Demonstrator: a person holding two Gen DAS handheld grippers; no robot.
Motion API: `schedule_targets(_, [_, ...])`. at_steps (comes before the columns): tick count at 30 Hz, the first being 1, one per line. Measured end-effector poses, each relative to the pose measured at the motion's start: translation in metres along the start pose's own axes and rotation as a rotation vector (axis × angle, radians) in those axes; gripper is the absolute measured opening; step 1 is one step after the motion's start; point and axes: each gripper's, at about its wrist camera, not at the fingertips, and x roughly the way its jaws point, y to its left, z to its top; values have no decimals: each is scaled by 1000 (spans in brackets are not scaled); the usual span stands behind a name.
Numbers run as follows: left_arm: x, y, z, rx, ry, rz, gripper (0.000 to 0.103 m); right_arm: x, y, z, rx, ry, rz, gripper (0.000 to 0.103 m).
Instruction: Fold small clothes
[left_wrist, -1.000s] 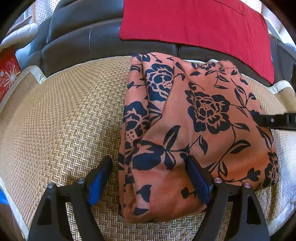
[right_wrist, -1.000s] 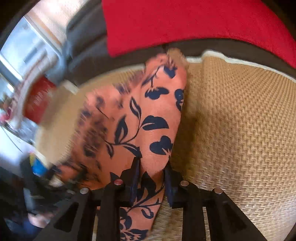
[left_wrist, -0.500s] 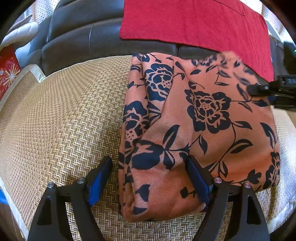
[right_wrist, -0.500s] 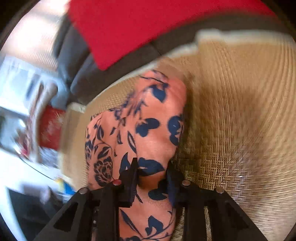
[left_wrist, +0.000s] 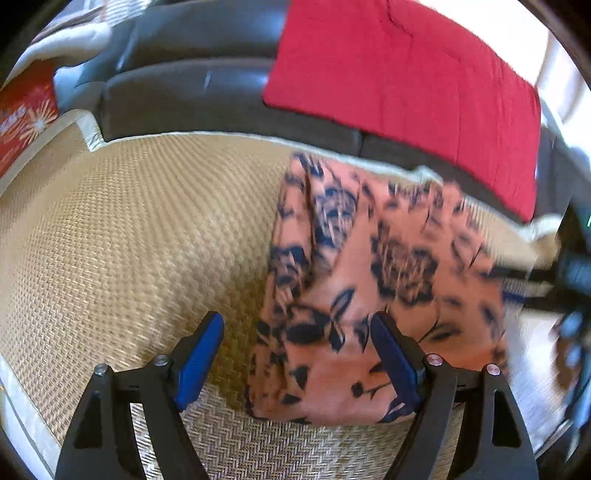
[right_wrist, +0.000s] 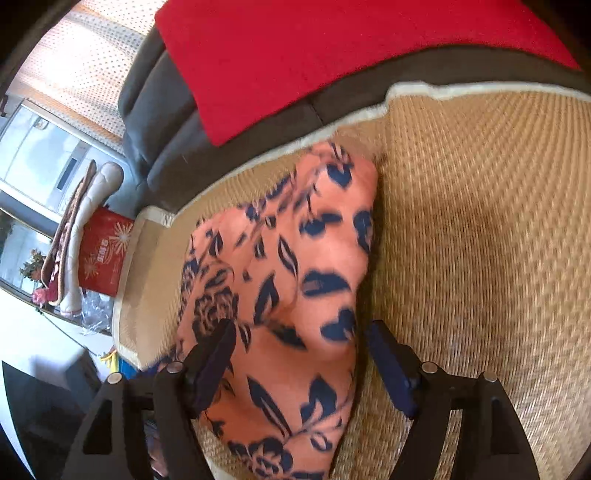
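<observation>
**Folded floral garment on woven mat, both tongs apart**

We note a dark leather sofa (left_wrist: 192, 85) behind, a red cloth (left_wrist: 406, 81) draped over it. On its seat, a woven straw mat (left_wrist: 129, 240). On the mat lies the folded orange garment with navy flowers (left_wrist: 369, 295), image blurred. Our left tongs (left_wrist: 297, 363) stand apart, right pad over the garment's near edge. Our right tongs (right_wrist: 299, 363) also stand apart, straddling the cloth without clamping it.

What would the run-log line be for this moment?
phase: fold laid down | left gripper: open over garment's near edge | right gripper: open, astride garment | floral garment: folded on woven mat
</observation>
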Motion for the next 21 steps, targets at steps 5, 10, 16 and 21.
schedule_targets(5, [36,13,-4,-9,118,6,75,17,12,-14,-57,28,-13,78])
schedule_targets(10, [32,12,-4,-24,130,-64,40,13,23,-13,-185,31,-157,42])
schedule_targets(16, [12,23,34,-23,86,-37,57,22,15,-16,-145,44,-128,47])
schedule_targets(21, [41,7,89,89,71,-6,73,21,8,-16,-131,49,-104,49])
